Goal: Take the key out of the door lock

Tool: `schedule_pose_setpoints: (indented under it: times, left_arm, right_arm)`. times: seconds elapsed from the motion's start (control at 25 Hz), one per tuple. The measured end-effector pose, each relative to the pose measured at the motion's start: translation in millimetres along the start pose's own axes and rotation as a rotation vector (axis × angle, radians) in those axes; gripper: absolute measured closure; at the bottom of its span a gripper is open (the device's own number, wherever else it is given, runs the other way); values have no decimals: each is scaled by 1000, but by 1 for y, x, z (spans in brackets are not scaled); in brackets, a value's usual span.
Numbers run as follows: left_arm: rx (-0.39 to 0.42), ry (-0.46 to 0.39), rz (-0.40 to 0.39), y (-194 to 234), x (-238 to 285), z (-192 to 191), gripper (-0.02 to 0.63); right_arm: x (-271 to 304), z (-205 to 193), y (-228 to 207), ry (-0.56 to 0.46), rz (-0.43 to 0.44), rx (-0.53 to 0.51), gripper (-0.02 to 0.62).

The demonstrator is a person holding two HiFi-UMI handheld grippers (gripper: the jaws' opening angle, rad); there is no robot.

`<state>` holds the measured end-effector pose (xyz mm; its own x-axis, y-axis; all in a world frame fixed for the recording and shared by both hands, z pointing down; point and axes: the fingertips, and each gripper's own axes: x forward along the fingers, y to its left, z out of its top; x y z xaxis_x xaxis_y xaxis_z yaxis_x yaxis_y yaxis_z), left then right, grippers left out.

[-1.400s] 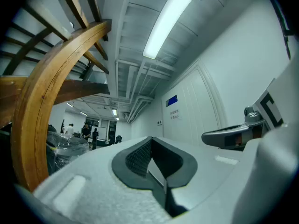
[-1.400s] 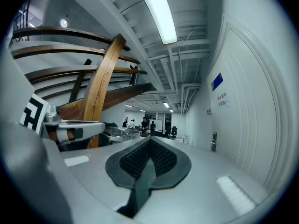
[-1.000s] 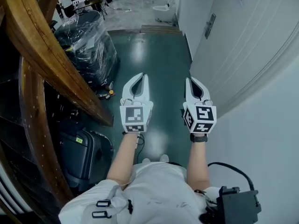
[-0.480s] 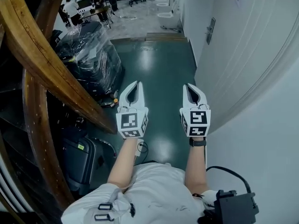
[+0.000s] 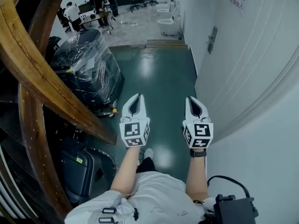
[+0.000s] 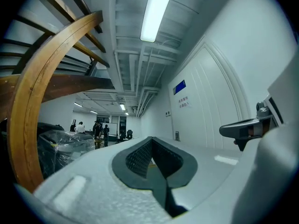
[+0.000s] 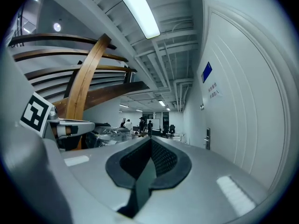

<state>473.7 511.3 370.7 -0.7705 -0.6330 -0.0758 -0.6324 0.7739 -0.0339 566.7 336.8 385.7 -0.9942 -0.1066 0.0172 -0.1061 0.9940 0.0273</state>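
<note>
A white door runs along the right wall, and its dark lock plate with a handle sits far ahead of me. The lock plate also shows small in the left gripper view and in the right gripper view. The key is too small to make out. My left gripper and right gripper are held side by side over the green floor, well short of the lock. Both are shut with nothing between their jaws.
A curved wooden stair beam crosses the left side. Beneath it stand plastic-wrapped goods and a dark suitcase. The green floor leads ahead to a step; people, chairs and a desk stand in the far room.
The view has shifted forward along the corridor; the lock plate sits lower in the head view. Both grippers stay shut, side by side, a little lower in the frame.
</note>
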Motion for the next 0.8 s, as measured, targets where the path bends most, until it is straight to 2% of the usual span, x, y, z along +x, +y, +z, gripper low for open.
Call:
schedule_pose_setpoints:
  times: [0.12, 0.28, 0.44, 0.56, 0.8]
  left_arm:
    - [-14, 13, 2, 17, 39, -9, 607]
    - [8, 12, 0, 53, 81, -11, 607]
    - [3, -7, 41, 107, 117, -8, 607]
    - [-24, -7, 37, 141, 138, -12, 607]
    - [67, 21, 11, 181, 173, -32, 611]
  right_arm:
    - [38, -5, -13, 25, -17, 2, 598]
    - [95, -1, -3, 31, -11, 0, 598]
    - [167, 1, 32, 43, 46, -20, 598]
    - [209, -4, 61, 59, 78, -33, 598]
    - [272, -15, 94, 86, 120, -84, 598]
